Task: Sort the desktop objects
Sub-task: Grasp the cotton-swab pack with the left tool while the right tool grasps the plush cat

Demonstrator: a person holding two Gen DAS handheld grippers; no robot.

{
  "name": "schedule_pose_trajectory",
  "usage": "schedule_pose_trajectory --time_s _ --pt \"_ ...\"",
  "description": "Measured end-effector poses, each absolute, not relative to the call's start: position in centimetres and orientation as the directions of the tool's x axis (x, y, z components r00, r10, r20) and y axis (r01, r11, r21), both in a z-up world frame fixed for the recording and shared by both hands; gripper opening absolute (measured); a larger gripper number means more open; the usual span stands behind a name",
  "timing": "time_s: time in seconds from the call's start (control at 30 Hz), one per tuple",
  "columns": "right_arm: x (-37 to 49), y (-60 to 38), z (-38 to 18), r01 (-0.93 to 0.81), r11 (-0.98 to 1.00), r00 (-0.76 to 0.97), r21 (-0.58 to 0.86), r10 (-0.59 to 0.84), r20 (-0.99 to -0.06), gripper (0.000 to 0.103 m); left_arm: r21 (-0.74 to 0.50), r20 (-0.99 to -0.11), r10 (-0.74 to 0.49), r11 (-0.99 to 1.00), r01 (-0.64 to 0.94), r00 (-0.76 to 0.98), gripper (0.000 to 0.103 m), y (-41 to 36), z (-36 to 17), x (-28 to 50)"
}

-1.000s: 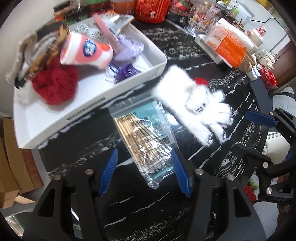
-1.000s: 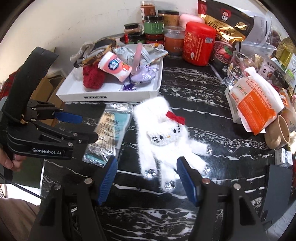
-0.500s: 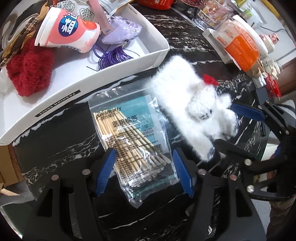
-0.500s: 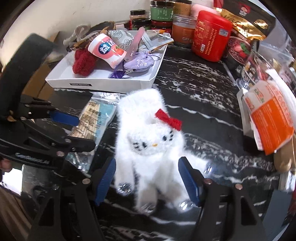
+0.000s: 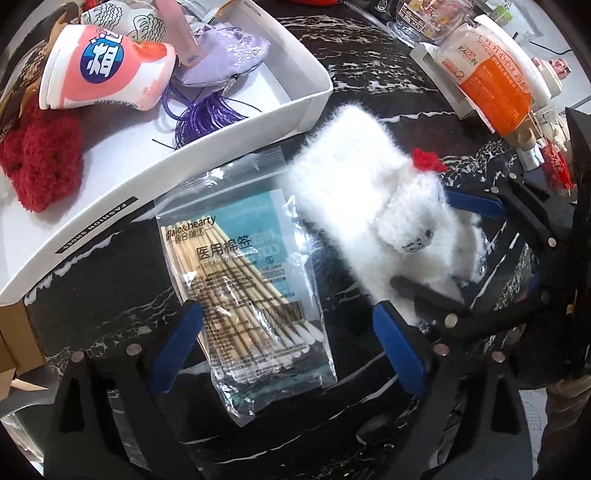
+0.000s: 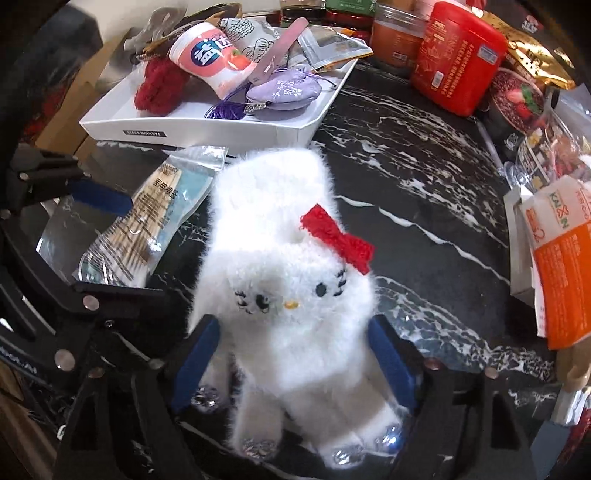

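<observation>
Surface (image 5: pixel 110 288): glossy black marble look, white veins. Glove (image 6: pixel 280 258): fluffy white plush, red knit bow (image 6: pixel 338 242). Swab bag (image 5: pixel 243 284): clear shiny plastic, wooden sticks. Tray (image 5: pixel 92 221): matt white card.

A: What surface is shown?
B: A black tabletop (image 6: pixel 424 155) veined with white marble streaks is seen, its gloss catching bright light.

A: And behind it?
B: A plain pale wall (image 6: pixel 122 14) is glimpsed at the far edge, with brown cardboard boxes (image 5: pixel 11 339) stacked beside the table's left side.
</observation>
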State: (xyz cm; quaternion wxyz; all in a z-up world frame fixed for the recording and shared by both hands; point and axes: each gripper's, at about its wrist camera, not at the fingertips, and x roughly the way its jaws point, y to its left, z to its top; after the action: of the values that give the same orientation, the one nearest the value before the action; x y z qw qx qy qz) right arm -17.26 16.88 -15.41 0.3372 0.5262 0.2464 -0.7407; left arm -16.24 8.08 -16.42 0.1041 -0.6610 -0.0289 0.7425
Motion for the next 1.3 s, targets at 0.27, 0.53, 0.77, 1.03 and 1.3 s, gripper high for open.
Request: schedule_pose_trajectory --time_s 0.27,0.53,0.77,1.03,1.3 --pt "-17.6 17.2 -15.6 0.757 -0.653 -0.218 0.0 -0.252 -0.943 0.091 -0.181 -0.969 0.19 -0.981 -0.072 -0.157 0.093 6.0 -14.7 -16.3" --pt "-17.8 16.8 -15.5 0.768 -0.639 -0.237 -0.037 -0.231 -0.944 0.096 -0.108 -0.988 0.113 -0.993 -0.056 -0.103 0.096 5.9 -16.8 -16.8" --pt "-18.8 17.2 -15.7 0.751 -0.66 -0.193 0.017 -0.244 -0.95 0.099 -0.046 -0.989 0.059 -0.994 -0.099 -0.132 0.097 6.6 -17.2 -16.9" --pt "-18.8 16.7 -13.9 0.765 -0.637 -0.125 0.095 -0.292 -0.948 0.018 -0.113 -0.979 0.125 -0.99 -0.084 -0.159 0.036 5.4 -15.9 -16.7" --pt "-17.2 17.2 -11.9 0.709 -0.68 -0.123 0.185 -0.378 -0.918 0.013 -0.177 -0.968 0.189 -0.981 -0.083 -0.166 0.017 4.6 -13.9 -15.9"
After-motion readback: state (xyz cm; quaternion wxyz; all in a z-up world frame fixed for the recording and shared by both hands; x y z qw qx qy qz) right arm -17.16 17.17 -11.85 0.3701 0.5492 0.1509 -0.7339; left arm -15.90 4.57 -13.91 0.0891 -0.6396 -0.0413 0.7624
